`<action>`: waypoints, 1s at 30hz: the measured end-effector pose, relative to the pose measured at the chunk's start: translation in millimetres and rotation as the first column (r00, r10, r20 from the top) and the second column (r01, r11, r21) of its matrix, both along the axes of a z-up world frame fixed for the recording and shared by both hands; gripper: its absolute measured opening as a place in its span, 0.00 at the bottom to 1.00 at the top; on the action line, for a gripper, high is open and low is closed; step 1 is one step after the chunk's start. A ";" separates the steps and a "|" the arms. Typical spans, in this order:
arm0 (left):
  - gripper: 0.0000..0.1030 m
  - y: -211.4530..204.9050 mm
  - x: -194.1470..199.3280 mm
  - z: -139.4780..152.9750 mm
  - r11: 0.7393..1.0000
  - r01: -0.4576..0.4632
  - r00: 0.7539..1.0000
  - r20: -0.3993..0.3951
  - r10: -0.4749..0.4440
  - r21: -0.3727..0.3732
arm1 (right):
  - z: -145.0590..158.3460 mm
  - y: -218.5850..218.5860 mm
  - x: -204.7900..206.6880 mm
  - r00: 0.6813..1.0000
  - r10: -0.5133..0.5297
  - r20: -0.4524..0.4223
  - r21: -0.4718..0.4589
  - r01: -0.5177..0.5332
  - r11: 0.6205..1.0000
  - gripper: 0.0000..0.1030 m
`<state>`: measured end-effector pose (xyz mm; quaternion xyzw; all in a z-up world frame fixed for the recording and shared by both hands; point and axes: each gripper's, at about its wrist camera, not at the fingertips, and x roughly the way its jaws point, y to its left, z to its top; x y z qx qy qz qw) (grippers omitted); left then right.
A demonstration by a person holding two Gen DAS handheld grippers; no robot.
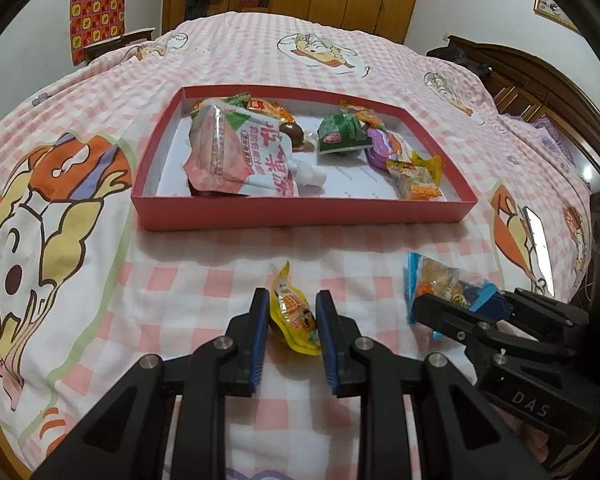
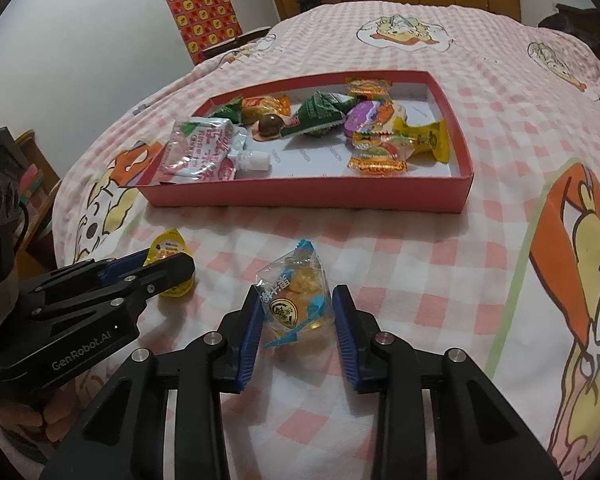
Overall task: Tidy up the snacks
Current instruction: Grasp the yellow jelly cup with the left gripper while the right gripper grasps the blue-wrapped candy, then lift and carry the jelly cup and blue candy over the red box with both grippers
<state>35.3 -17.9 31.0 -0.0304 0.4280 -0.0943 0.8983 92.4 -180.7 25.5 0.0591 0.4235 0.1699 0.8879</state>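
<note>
A yellow jelly cup (image 1: 294,312) lies on the checked bedspread. My left gripper (image 1: 293,320) is shut on it, a blue pad against each side; in the right wrist view this gripper (image 2: 160,266) covers part of the cup (image 2: 168,245). A clear snack packet with blue ends (image 2: 298,300) lies further right, and my right gripper (image 2: 298,320) is shut on it, pads touching both sides. The left wrist view shows that gripper (image 1: 466,306) and packet (image 1: 436,284) from the side. Both snacks rest on the bed. Beyond them stands a shallow red box (image 1: 300,210) (image 2: 308,196).
The box holds a pink drink pouch (image 1: 240,148), a green packet (image 1: 342,132), a chocolate ball (image 2: 270,125) and several orange, yellow and purple sweets. Wooden wardrobes, a dark headboard (image 1: 540,80) and a phone (image 1: 538,240) lie around the bed.
</note>
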 end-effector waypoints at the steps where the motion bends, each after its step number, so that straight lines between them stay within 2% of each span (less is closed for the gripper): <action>1: 0.24 0.1 -0.6 1.1 1.000 0.001 1.000 0.004 -0.001 0.000 | 0.9 0.4 -0.4 1.000 0.001 0.005 -0.003 -0.001 1.000 0.34; 19: 0.24 -6.8 4.6 27.0 0.999 0.036 0.998 0.058 -0.035 -0.015 | 25.6 2.4 -1.1 0.997 0.029 0.065 0.015 -0.030 0.999 0.29; 30: 0.24 -13.8 25.9 51.4 0.999 0.050 0.992 0.113 -0.048 -0.013 | 45.4 -5.4 17.9 0.994 0.014 0.106 0.006 -0.015 1.000 0.29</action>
